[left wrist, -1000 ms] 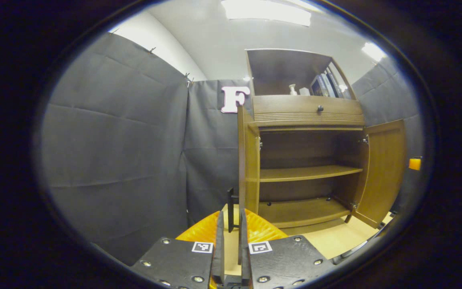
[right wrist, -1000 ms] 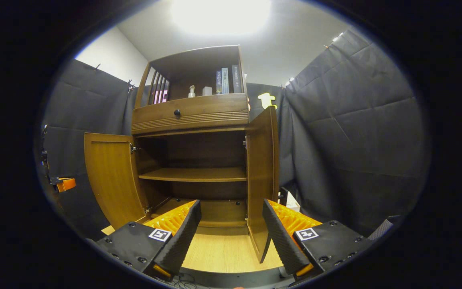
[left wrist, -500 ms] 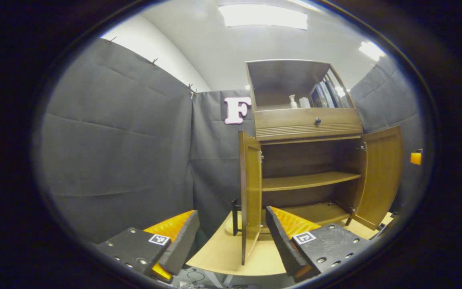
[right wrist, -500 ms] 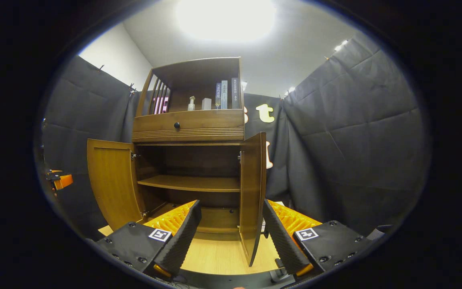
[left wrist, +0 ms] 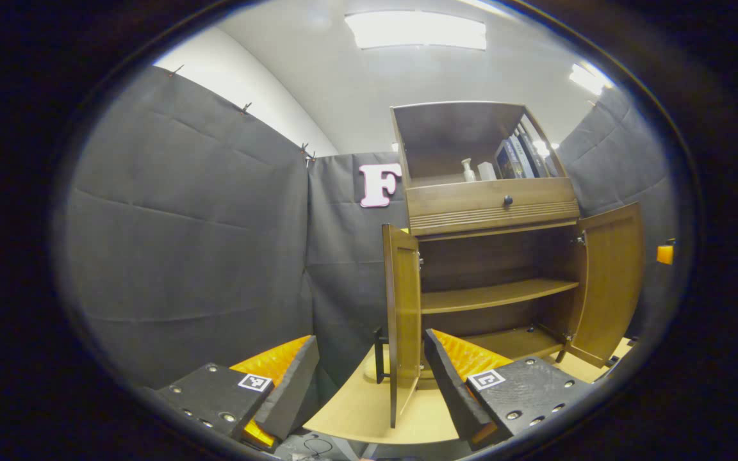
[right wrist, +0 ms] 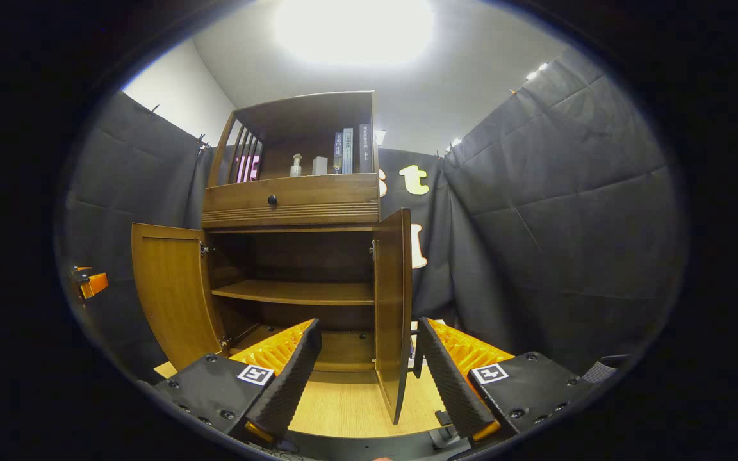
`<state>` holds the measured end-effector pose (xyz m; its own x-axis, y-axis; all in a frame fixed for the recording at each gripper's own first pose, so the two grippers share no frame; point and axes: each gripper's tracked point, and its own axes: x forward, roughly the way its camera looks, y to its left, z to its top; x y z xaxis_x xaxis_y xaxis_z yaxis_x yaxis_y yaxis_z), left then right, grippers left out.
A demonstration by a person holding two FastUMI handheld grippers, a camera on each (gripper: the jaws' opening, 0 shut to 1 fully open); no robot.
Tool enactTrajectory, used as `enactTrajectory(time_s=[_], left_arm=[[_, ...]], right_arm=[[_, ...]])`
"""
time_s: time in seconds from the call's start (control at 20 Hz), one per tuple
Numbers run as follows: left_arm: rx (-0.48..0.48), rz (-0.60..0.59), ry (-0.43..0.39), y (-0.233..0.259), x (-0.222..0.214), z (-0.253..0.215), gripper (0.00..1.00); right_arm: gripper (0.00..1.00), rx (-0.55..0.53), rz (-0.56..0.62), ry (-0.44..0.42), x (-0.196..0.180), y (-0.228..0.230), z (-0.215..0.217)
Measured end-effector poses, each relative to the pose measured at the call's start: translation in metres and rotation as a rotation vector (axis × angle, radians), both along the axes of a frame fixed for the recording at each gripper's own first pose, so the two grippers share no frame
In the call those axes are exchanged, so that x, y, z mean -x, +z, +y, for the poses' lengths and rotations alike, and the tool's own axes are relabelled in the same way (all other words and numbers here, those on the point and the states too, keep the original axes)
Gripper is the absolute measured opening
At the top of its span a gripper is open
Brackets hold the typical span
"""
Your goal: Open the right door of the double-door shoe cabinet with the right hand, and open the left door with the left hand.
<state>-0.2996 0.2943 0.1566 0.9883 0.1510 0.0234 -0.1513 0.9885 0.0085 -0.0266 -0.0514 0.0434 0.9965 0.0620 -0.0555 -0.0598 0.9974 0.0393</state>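
Observation:
The brown wooden shoe cabinet (left wrist: 494,205) (right wrist: 292,202) stands with both lower doors swung out and its inner shelf (left wrist: 494,296) bare. In the left gripper view the left door (left wrist: 402,320) is edge-on, its dark handle (left wrist: 378,355) on the outer side. My left gripper (left wrist: 370,339) is open, its fingers spread either side of that door's edge without touching it. In the right gripper view the right door (right wrist: 393,307) is edge-on with its handle (right wrist: 417,358) behind it. My right gripper (right wrist: 369,325) is open around its edge, apart from it.
Books (right wrist: 348,152) and a small bottle (right wrist: 295,165) sit on the top shelf above a drawer with a dark knob (right wrist: 272,200). The cabinet rests on a light wooden board (right wrist: 350,406). Black cloth walls close in on both sides. Each view shows the other gripper (left wrist: 664,253) (right wrist: 90,283) far off.
My left gripper, shut on the left door's handle one second ago, has let go, opened wide and drawn back. The right gripper stayed open and backed off slightly.

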Motion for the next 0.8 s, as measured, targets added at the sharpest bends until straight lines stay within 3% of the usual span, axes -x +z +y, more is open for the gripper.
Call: enactTrajectory(time_s=[0.75, 0.8], left_arm=[[-0.016, -0.007, -0.020, 0.0058, -0.0061, -0.0064, 0.96], [-0.016, -0.007, -0.021, 0.0065, -0.0066, -0.0070, 0.96]], right_arm=[[0.96, 0.003, -0.010, -0.005, 0.0002, 0.0039, -0.0006], [0.92, 0.003, -0.011, -0.008, -0.0002, 0.0047, -0.0023]])
